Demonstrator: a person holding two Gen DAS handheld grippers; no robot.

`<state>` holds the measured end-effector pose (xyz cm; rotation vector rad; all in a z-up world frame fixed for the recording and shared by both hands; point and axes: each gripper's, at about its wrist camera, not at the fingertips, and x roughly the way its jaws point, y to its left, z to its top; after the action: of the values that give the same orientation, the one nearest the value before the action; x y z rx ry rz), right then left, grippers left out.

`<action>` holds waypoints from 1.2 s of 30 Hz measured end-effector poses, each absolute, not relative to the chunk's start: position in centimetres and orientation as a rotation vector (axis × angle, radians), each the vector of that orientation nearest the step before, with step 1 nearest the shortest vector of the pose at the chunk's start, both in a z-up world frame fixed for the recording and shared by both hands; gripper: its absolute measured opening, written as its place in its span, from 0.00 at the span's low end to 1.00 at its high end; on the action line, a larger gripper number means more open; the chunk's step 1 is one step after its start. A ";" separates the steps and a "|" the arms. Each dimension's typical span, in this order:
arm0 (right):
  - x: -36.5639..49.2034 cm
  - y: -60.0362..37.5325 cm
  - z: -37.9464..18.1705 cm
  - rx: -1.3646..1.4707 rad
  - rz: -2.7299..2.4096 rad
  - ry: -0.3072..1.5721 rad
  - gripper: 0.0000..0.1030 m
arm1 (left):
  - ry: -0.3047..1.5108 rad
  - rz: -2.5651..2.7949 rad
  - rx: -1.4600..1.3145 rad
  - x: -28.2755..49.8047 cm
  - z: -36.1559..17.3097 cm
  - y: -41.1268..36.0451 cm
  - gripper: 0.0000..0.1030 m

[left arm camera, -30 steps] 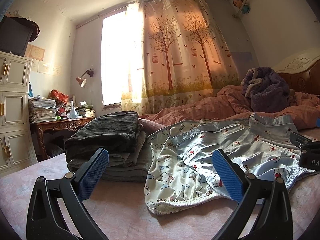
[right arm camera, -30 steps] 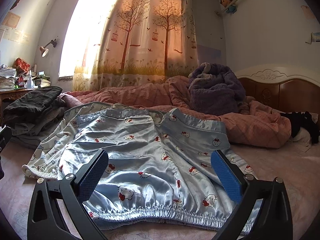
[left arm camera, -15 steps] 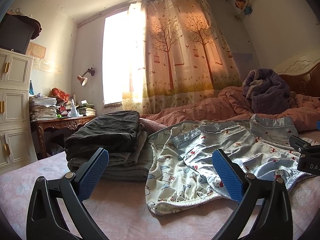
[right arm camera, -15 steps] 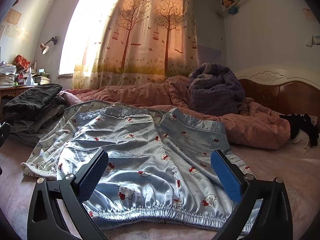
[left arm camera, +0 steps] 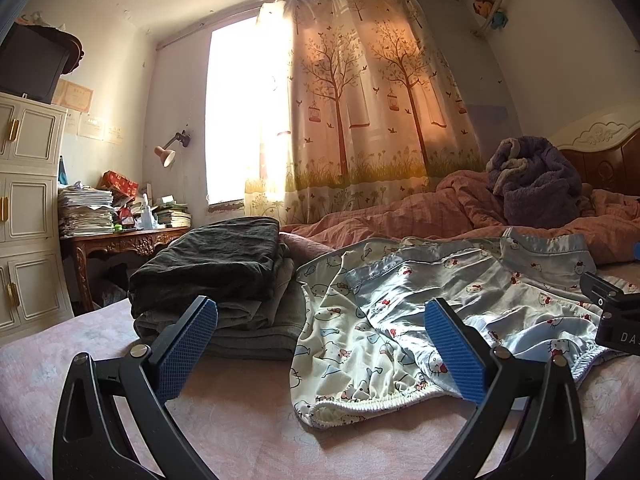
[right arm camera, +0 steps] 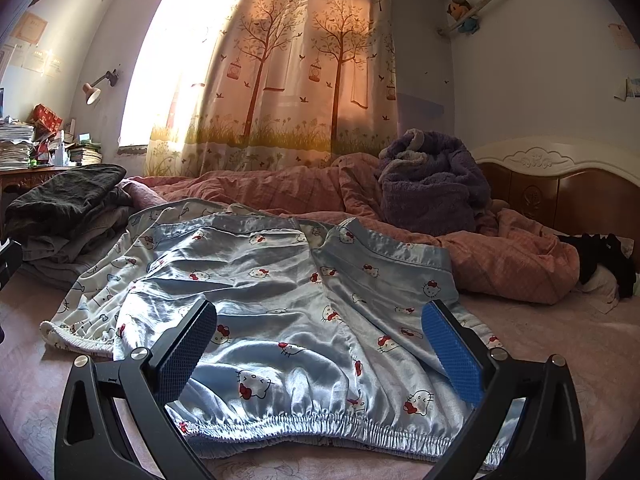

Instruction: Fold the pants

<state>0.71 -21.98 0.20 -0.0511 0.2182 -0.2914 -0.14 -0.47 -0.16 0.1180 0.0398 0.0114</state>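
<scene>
Two blue-padded fingers of the left gripper (left arm camera: 320, 340) stand wide apart and hold nothing, low over the pink bedsheet (left arm camera: 248, 432). Beyond them the blue cat-print pants (left arm camera: 460, 300) lie spread flat, overlapping a white patterned garment (left arm camera: 340, 328) beside a stack of folded dark clothes (left arm camera: 216, 268). From the right wrist, the right gripper (right arm camera: 320, 344) also gapes empty, poised at the pants' (right arm camera: 288, 300) gathered waistband, with a rumpled pink quilt (right arm camera: 500, 256) and a purple blanket (right arm camera: 432, 184) behind.
</scene>
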 end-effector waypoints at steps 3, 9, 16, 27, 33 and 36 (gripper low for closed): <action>0.8 -21.8 0.3 -0.053 -0.291 0.219 1.00 | 0.042 0.010 0.115 0.0 -0.2 -0.3 1.00; 0.8 -21.8 0.3 -0.055 -0.290 0.219 1.00 | 0.063 0.012 0.103 0.5 -0.3 -0.1 1.00; 0.8 -21.5 0.3 -0.059 -0.292 0.220 1.00 | 0.064 0.012 0.101 0.5 -0.3 0.0 1.00; 0.8 -21.3 0.3 -0.062 -0.293 0.219 1.00 | 0.065 0.012 0.101 0.5 -0.3 -0.1 1.00; 0.8 -21.3 0.3 -0.063 -0.293 0.219 1.00 | 0.064 0.012 0.098 0.5 -0.2 0.0 1.00; 0.8 -21.2 0.3 -0.066 -0.293 0.219 1.00 | 0.066 0.014 0.090 0.5 -0.2 0.2 1.00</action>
<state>0.82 -21.17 0.29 -0.0662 0.2188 -0.2932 0.55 0.17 -0.22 0.0905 0.0664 0.0135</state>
